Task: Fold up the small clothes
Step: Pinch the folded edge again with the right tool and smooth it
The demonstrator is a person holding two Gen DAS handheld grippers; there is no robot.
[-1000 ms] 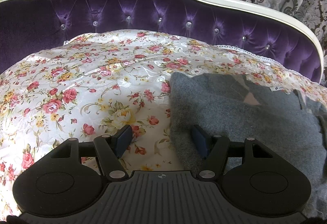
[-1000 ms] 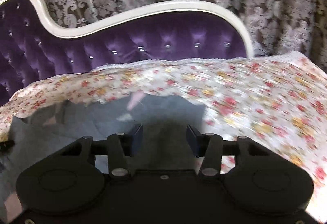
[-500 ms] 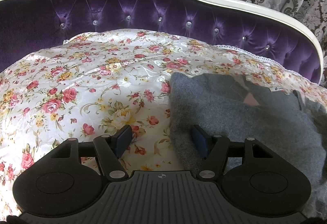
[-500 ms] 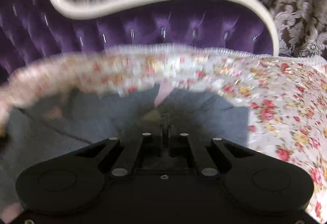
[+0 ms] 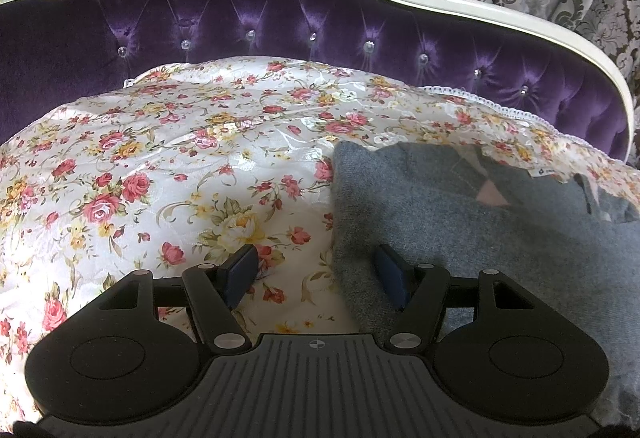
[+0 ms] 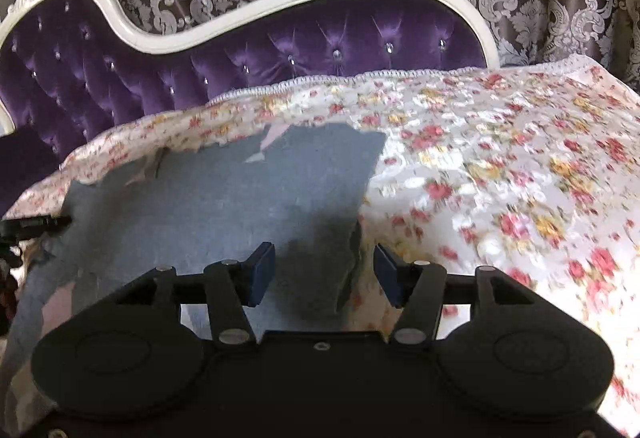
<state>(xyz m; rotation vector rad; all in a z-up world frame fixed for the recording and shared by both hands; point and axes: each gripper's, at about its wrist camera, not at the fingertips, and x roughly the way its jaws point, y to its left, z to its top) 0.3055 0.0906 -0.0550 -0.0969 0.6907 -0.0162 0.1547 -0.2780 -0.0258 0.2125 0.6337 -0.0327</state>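
The left gripper [image 5: 316, 274] stands wide apart and holds nothing; its 3 o'clock finger lies over the left edge of the grey garment [image 5: 472, 238], its 9 o'clock finger over the floral cover [image 5: 160, 166]. The right gripper [image 6: 324, 274] is likewise spread wide and empty, straddling the garment's right edge, with grey cloth under its 9 o'clock finger and flowered fabric under the other.

The grey garment lies on the floral cover, toward 3 o'clock in the left view and from 9 to 12 o'clock in the right view, well short of the purple tufted backrest [image 5: 280, 10]. Pink patches show near its far edge, where layers seem to overlap, so some folding looks begun. The bundle appears loose and uneven, so at least one more fold and a tidying probably remain.
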